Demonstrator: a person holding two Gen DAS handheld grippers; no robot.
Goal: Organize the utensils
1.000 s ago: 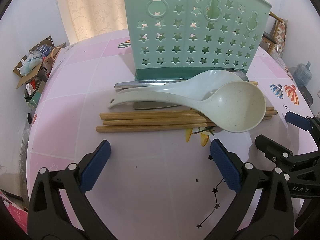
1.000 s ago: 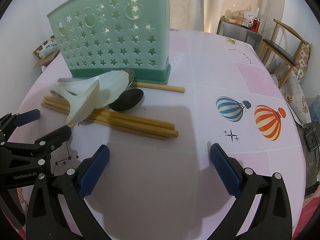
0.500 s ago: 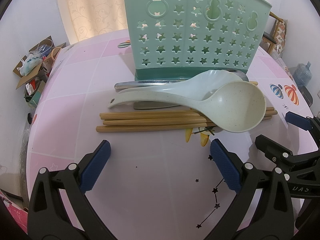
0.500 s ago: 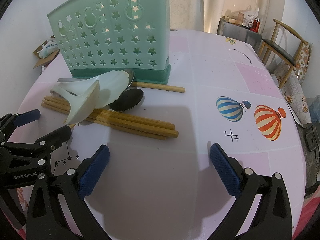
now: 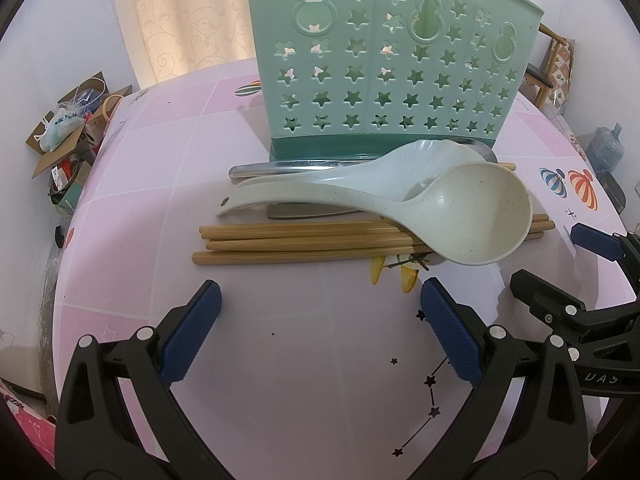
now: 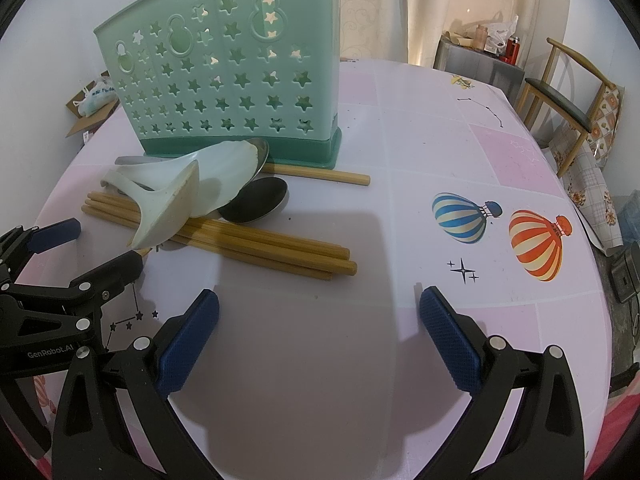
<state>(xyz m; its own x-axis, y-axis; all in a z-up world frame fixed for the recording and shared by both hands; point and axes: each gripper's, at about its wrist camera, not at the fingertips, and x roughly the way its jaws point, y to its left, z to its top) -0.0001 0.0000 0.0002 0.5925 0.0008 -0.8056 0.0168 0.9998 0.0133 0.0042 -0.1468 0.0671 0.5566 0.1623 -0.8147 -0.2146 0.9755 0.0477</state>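
A green utensil holder [image 5: 384,76] with star cut-outs stands upright on the pink table [image 5: 304,360]; the same holder [image 6: 224,88] shows in the right wrist view. In front of it lie a cream ladle [image 5: 476,216], a pale blue spoon [image 5: 400,176], metal spoons [image 6: 256,200] and several wooden chopsticks [image 5: 296,240]. One chopstick [image 6: 316,174] lies apart by the holder's base. My left gripper [image 5: 320,312] hovers open just short of the chopsticks. Open too, my right gripper [image 6: 318,316] holds nothing and sits to the right of the pile.
Balloon stickers [image 6: 500,228] mark the table's right side. A wooden chair [image 6: 568,96] stands beyond the far right edge. Boxes and bags [image 5: 68,132] lie on the floor at the left. A water bottle [image 5: 608,148] sits off the table to the right.
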